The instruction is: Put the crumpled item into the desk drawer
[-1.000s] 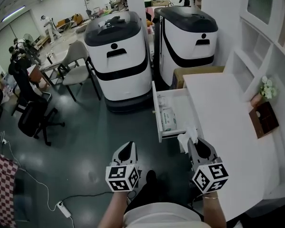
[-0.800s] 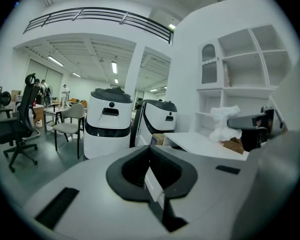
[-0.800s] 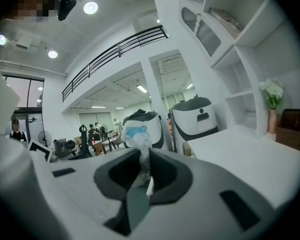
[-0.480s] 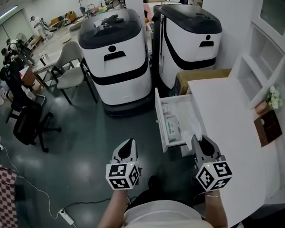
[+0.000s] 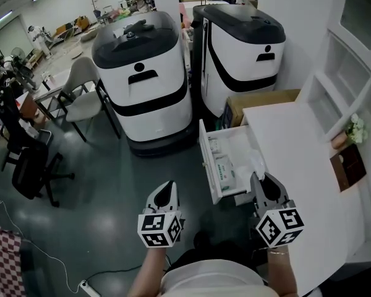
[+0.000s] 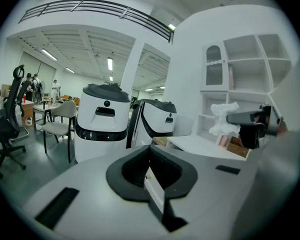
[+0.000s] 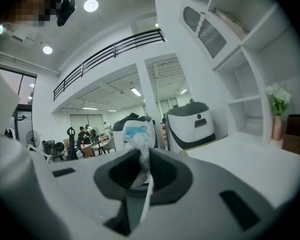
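A crumpled white item (image 5: 257, 163) with a bit of blue print (image 7: 136, 134) sticks up from my right gripper (image 5: 262, 179), which is shut on it. In the head view it hangs over the near right part of the open desk drawer (image 5: 205, 166), which holds several white packets (image 5: 224, 166). The drawer juts left from the white desk (image 5: 297, 159). My left gripper (image 5: 167, 188) stays over the dark floor, left of the drawer, shut with nothing in it. From the left gripper view, the crumpled item (image 6: 223, 119) shows at the right, on the other gripper's tip.
Two large white-and-black machines (image 5: 142, 73) (image 5: 241, 45) stand just beyond the drawer, with a cardboard box (image 5: 260, 102) beside the desk. A brown box (image 5: 350, 169) and flowers (image 5: 355, 129) sit on the desk's right, under wall shelves. Chairs (image 5: 80, 94) and people are far left.
My right gripper has carried the crumpled item forward, from the drawer's near corner to above its inside. The left gripper has kept its place and the view has shifted a little.
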`<control>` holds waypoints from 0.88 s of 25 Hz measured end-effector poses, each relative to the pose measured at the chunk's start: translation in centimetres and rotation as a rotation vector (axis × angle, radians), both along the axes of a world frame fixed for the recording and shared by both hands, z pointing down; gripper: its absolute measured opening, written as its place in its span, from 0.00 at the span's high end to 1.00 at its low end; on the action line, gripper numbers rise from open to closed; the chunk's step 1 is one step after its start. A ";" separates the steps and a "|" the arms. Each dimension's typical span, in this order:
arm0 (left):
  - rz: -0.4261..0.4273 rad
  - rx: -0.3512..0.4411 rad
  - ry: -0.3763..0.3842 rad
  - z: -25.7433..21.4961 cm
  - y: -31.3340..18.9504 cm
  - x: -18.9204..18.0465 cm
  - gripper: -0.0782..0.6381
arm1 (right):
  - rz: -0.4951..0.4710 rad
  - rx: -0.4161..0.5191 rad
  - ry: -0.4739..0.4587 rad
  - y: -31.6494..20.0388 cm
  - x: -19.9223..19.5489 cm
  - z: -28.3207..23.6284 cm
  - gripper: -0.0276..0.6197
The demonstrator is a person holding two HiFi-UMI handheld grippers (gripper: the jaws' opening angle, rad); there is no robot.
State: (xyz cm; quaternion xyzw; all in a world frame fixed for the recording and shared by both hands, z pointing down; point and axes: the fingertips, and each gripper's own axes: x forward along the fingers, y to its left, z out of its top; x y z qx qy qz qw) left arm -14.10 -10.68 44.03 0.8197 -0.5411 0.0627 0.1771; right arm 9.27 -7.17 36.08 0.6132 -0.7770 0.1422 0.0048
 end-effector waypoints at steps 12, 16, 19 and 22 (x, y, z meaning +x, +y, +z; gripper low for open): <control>-0.019 -0.022 -0.002 0.9 -2.3 -0.8 0.90 | 0.025 0.028 -0.009 -2.5 0.5 -0.7 0.88; -0.028 -0.016 -0.002 0.7 -3.6 -0.9 0.90 | 0.026 0.039 -0.013 -3.9 0.8 -1.0 0.88; -0.036 -0.013 0.000 0.6 -4.7 -0.8 0.90 | 0.021 0.043 -0.015 -5.2 1.1 -0.9 0.88; -0.039 -0.014 -0.002 0.7 -5.8 -0.5 0.90 | 0.020 0.037 -0.015 -6.5 1.5 -0.6 0.88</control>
